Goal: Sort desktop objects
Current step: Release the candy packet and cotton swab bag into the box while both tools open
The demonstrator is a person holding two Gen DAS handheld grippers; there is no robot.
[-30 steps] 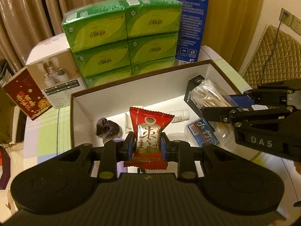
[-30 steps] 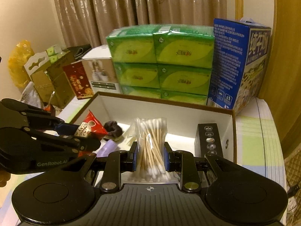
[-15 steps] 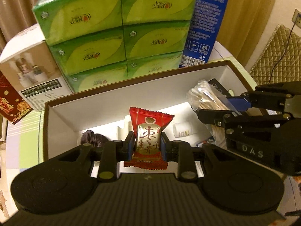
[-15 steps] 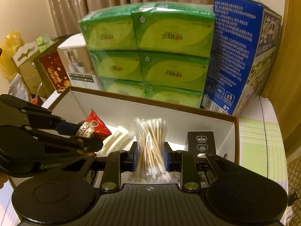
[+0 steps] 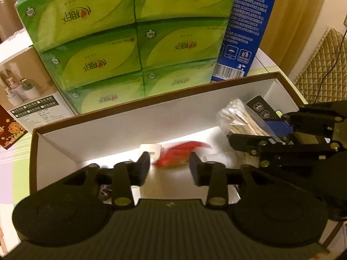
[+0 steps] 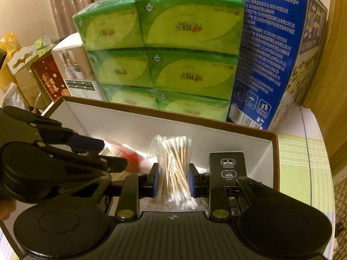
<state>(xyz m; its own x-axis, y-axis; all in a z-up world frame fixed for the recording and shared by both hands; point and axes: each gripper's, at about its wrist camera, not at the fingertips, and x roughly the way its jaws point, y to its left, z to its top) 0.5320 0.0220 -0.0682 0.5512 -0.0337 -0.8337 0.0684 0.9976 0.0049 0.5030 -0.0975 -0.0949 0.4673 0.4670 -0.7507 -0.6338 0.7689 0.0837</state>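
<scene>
counter (image 6: 303, 164): striped cloth; green tissue packs (image 5: 134, 43) and a blue carton (image 6: 271, 49) stacked just behind the box.
box (image 5: 151, 117): open, white inside, brown rim; the drop target for both tools.
black carton (image 6: 227, 164): already inside, at the right end.
right tool (image 6: 173, 182): pressed together on the cotton swab bag (image 6: 173, 169), bag upright over the box interior.
left tool (image 5: 169, 166): jaws opening; pads clear of the red snack packet (image 5: 180, 153).
red snack packet: motion-blurred, apparently dropping to the box floor near a small white bottle (image 5: 149, 149).
step in hand: judged as release into the box, left first.
doing it well: let the left jaws spread fully before lifting out, so the wrapper doesn't snag a pad. Lower the swab bag to an open patch between packet and black carton, then release; the soft bag will slump.
</scene>
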